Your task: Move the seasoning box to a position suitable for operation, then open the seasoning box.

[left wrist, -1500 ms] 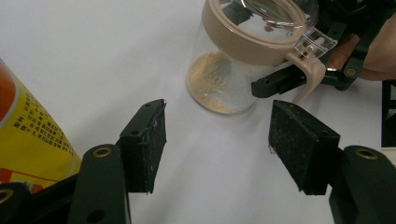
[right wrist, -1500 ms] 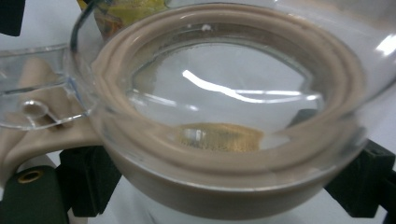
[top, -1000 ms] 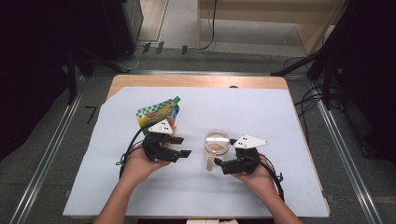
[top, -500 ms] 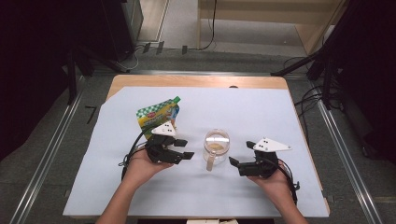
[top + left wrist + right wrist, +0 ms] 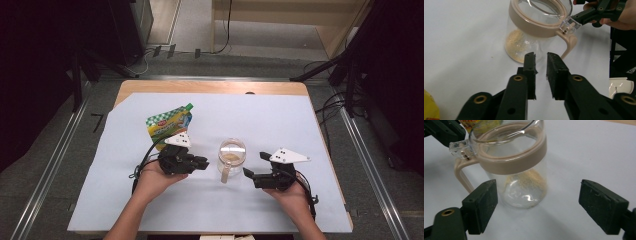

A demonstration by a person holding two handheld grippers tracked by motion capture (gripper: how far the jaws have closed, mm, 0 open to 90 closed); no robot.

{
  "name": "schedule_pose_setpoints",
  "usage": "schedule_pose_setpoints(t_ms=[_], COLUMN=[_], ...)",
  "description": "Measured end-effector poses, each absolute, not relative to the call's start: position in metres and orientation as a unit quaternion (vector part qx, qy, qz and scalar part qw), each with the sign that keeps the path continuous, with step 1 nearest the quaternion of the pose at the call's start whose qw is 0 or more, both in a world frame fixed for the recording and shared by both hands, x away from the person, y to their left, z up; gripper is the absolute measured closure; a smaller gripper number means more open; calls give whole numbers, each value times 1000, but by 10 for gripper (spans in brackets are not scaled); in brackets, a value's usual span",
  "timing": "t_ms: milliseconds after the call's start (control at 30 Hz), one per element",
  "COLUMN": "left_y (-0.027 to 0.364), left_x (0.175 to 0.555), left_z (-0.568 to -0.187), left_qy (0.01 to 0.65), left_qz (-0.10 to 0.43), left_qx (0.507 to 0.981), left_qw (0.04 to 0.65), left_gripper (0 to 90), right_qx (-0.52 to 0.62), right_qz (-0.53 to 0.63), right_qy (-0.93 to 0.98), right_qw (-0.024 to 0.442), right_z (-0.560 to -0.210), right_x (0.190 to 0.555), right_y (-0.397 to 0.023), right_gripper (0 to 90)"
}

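Now 2 tongs (image 5: 204, 163) (image 5: 254, 165) flank the glass jar (image 5: 232, 154).

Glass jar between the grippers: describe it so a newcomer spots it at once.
On the white sheet covering the table, look near the middle, between the left gripper and the right gripper. The glass jar stands there upright, apart from both. Unlike the green-and-yellow pouch behind the left gripper, it is clear, with a beige collar, a beige handle and some tan powder at the bottom.

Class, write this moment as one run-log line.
left gripper: jaws just closing, nearly shut, empty | right gripper: open, facing jar | jar: upright, powder inside | pouch: lying flat
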State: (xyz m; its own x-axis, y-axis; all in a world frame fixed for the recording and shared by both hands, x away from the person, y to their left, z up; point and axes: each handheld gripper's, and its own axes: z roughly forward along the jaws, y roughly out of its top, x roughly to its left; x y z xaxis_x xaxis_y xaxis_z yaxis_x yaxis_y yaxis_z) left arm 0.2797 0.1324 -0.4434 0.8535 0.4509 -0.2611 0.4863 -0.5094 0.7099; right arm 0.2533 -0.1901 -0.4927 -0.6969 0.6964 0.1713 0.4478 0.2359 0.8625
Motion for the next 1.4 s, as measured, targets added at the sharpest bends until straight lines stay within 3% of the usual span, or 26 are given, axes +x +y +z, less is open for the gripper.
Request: schedule_pose_setpoints(t_ms=[300, 500, 933, 1400], left_y=[117, 103, 94, 72], left_x=[279, 276, 274, 262], left_z=[-449, -453, -457, -457], left_qy=[261, 253, 251, 228], left_qz=[-34, -43, -42, -62], left_qx=[871, 873, 874, 873], left_qw=[414, 416, 415, 427], left_gripper=[900, 900, 900, 900], right_qx=[355, 362, 353, 372], right_qz=[500, 511, 507, 479], right_qy=[781, 771, 779, 789], right_qw=[122, 117, 105, 98], right_z=[-489, -485, -480, -472], right_x=[254, 254, 254, 245], right_y=[-190, -198, -199, -201], right_gripper=[308, 422, 555, 900])
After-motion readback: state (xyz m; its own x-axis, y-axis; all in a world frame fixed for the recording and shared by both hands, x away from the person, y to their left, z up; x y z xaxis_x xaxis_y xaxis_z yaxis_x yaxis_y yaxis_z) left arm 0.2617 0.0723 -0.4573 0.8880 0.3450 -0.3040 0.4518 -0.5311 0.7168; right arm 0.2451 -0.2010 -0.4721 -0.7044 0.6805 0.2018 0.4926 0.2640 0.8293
